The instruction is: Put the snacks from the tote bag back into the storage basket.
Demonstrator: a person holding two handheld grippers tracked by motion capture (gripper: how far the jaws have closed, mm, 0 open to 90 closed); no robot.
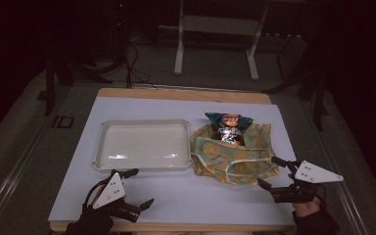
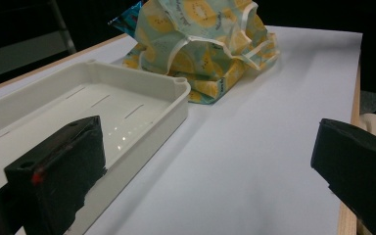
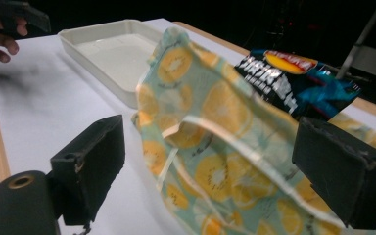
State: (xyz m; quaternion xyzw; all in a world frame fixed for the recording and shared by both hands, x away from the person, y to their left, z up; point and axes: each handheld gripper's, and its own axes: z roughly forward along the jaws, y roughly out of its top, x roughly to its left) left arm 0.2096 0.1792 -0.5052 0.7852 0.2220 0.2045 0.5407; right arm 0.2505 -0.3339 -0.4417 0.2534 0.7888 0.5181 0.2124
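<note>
Both tools spread wide, holding nothing — left tool [image 1: 135,188] sits near the front edge of the white tray [image 1: 142,145], right tool [image 1: 272,172] just beside the lemon-print cloth bag [image 1: 235,155]. Chip packet [image 1: 229,126] pokes out of the bag, beside the tray on the counter [image 1: 200,196].

Snack bag [image 1: 230,126] on cloth bag [image 1: 235,155], right of tray [image 1: 103,147].

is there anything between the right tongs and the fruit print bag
Nothing visible. The right tongs sit open just short of the bag, with bare table between; the bag's near edge already sits between the jaws in the right gripper view.
</note>
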